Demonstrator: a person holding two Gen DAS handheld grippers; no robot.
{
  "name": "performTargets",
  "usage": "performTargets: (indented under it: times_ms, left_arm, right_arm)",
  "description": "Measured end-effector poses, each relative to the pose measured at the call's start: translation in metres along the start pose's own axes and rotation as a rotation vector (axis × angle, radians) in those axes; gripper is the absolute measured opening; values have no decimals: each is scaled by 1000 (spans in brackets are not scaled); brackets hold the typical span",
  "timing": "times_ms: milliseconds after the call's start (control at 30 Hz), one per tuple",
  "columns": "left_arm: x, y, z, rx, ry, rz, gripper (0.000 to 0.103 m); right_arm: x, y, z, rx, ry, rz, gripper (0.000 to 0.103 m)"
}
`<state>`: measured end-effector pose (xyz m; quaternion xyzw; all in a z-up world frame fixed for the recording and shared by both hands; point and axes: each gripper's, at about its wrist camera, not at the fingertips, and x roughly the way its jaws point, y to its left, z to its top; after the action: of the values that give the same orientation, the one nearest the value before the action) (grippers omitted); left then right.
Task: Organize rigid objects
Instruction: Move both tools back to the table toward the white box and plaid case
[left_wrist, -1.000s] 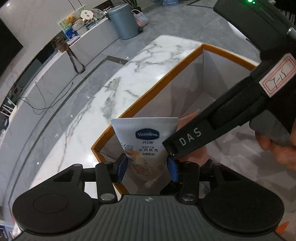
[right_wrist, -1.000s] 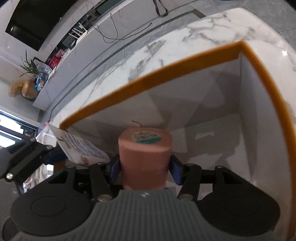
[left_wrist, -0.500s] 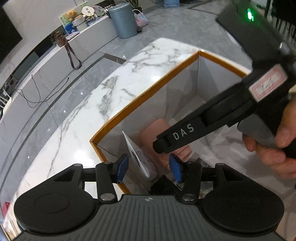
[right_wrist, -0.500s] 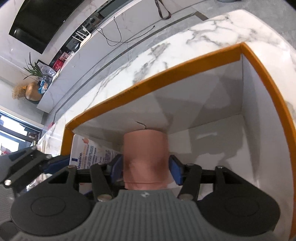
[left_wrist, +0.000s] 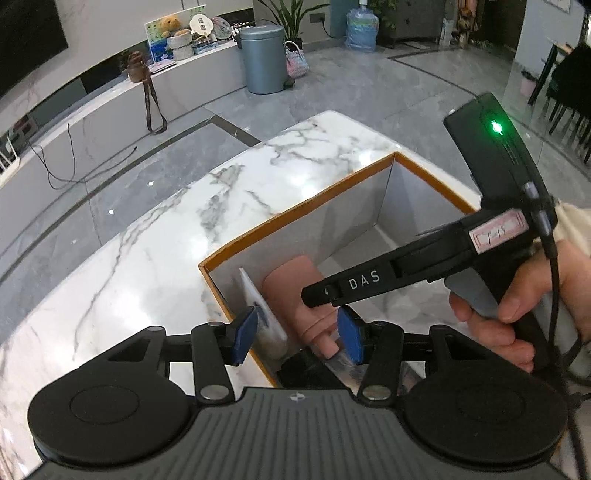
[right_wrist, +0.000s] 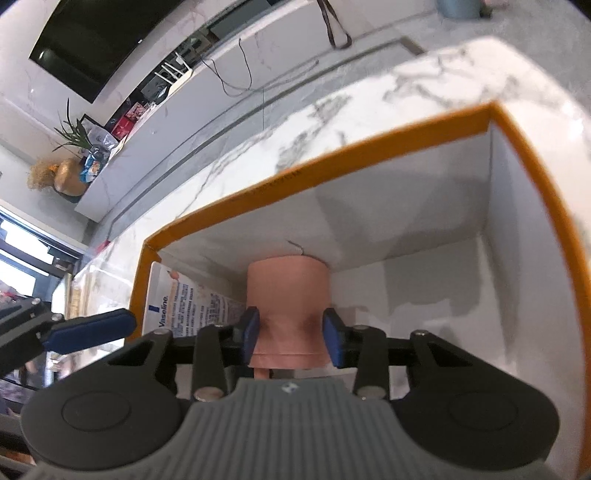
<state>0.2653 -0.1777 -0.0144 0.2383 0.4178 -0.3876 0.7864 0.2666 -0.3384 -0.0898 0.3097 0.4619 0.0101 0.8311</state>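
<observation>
While my right gripper clamps the pink bottle low inside the box on the counter, my left gripper gapes apart over the near corner, crowded by the leaning lotion tube.

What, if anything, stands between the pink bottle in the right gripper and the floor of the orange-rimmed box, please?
Nothing visible does: the pink bottle, held by the right gripper, is already inside the box, with the Vaseline tube beside it to the left, not beneath.
</observation>
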Motion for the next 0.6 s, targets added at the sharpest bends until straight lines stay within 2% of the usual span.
performTargets:
  times_ms: [167,233,400,600]
  left_arm:
    - [-15,-2,-8,-24,-21,-8,60]
    - [-27,0,-11,-44,-56,-11,60]
    - [-67,12,-22,-113,-121,-36,60]
    - [-110,31,-52,-161,-148,40,60]
  right_arm:
    - [-16,11,-10,-76,-74,-57,39]
    - [-24,16,-17,-100,-103,-77,39]
    - [-48,39,-40,-176,-187,-72,40]
    - [-72,79,-66,-301,-226,-29,46]
